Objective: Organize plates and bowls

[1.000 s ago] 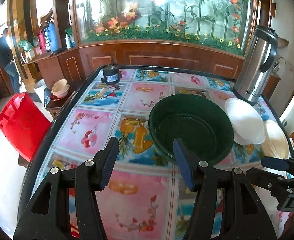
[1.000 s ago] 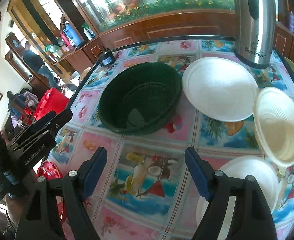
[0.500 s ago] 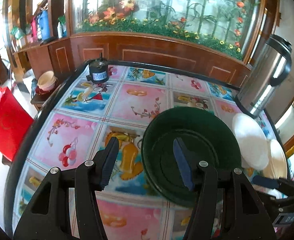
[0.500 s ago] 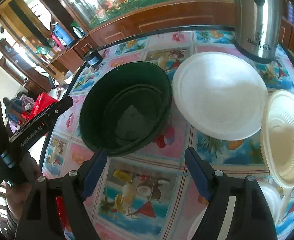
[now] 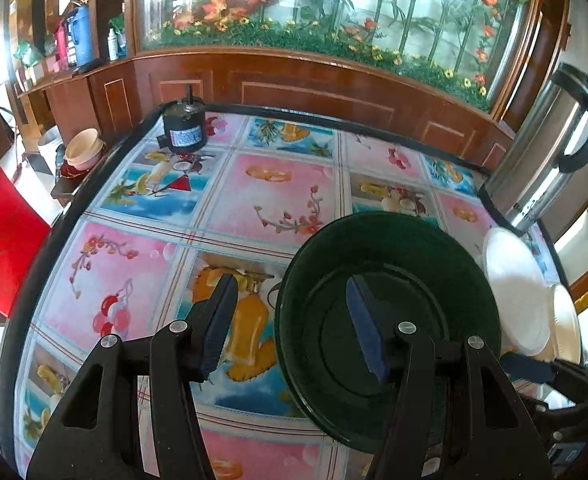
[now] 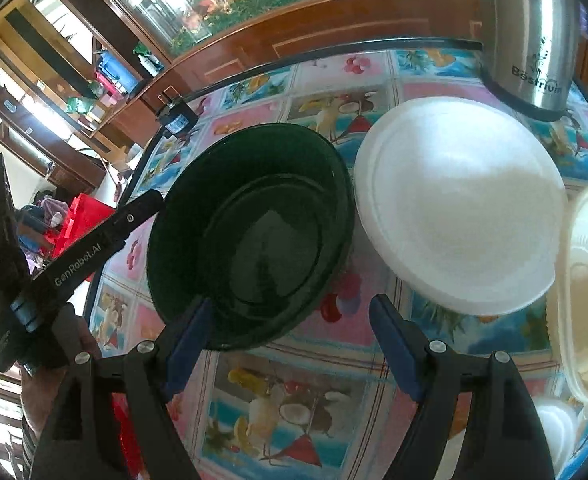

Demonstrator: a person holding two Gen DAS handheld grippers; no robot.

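The surface (image 5: 278, 200), with its fruit-print cloth, lay bare left of the green bowl (image 5: 386, 312) out to its black edge, which only the left view showed. The bowl sat just beside the white plate (image 6: 458, 208); the right view alone showed the cream plate (image 6: 586, 292) right of that. The left tongs (image 5: 290, 320) gaped wide, straddling the bowl's left rim, holding nothing. The right tongs (image 6: 290, 340) hung equally wide and empty at its near rim.
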